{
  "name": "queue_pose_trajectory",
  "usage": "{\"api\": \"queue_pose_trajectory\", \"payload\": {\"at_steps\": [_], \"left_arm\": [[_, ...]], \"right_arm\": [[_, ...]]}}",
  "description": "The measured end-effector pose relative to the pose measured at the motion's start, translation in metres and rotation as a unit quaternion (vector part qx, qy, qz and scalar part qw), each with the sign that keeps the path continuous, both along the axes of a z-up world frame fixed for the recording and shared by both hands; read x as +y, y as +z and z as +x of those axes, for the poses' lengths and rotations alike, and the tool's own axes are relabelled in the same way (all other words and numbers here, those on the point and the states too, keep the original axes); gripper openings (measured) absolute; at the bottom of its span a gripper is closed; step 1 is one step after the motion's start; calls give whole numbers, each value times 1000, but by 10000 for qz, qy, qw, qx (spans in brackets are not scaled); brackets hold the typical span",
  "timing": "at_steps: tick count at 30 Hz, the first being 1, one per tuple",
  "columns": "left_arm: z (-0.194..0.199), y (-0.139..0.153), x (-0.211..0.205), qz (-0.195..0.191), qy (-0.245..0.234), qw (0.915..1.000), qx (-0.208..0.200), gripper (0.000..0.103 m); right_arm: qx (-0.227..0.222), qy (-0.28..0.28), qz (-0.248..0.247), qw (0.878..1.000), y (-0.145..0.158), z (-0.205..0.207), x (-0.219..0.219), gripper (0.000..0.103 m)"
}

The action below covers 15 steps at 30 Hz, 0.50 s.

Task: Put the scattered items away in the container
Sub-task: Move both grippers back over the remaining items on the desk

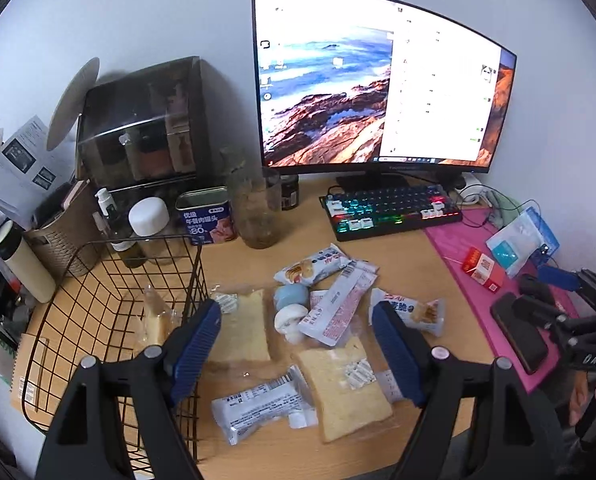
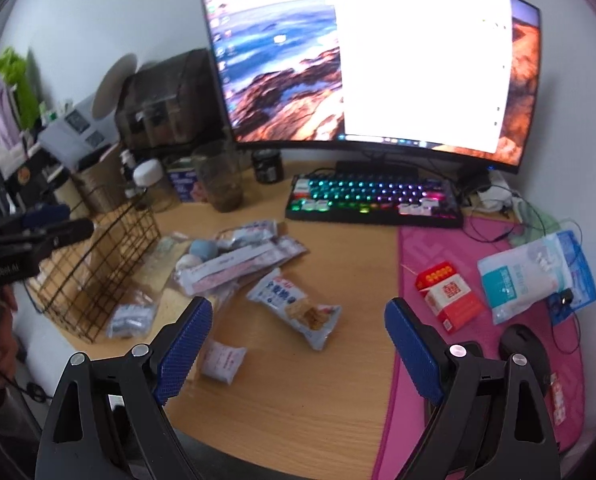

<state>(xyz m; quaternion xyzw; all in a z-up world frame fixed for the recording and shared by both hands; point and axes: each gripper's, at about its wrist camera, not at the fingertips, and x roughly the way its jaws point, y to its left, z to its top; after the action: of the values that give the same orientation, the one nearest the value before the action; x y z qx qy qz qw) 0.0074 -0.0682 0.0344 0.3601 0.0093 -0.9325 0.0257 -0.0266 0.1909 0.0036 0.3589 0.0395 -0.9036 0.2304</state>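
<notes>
While one wrapped bread slice point(image 1: 156, 316) already lies in the wire basket point(image 1: 78, 292) at the left of the counter point(image 1: 410, 264), the tidying looks barely begun: just right of the basket, two more bread slices point(image 1: 244, 328), a mushroom toy point(image 1: 288, 318), a blue ball point(image 1: 290, 295), a long sachet point(image 1: 338, 304) and several snack packets point(image 1: 314, 266) are still scattered. Both the left hand-held gripper point(image 1: 298, 348) and the right hand-held gripper point(image 2: 298, 344) hover with jaws wide apart and empty, the left over the pile near the basket, the right over the cracker packet point(image 2: 298, 308) at the pile's right edge.
</notes>
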Motion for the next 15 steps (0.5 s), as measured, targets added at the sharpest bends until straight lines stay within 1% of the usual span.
{"api": "queue_pose_trajectory", "payload": {"at_steps": [1,6,15], "left_arm": [[0,0,1,-5,-4,10000,6,81],[-1,-2,3,0,-69,10000,20,81],[-2,-4,4,-47,-35,10000,-15,81]], "right_arm": [[-15,-57,-59,10000,1,-1,3,90],[43,-204,-23,9998,2,-3,11,90],[75,-195,-14,9998,0,-5,9,90]]}}
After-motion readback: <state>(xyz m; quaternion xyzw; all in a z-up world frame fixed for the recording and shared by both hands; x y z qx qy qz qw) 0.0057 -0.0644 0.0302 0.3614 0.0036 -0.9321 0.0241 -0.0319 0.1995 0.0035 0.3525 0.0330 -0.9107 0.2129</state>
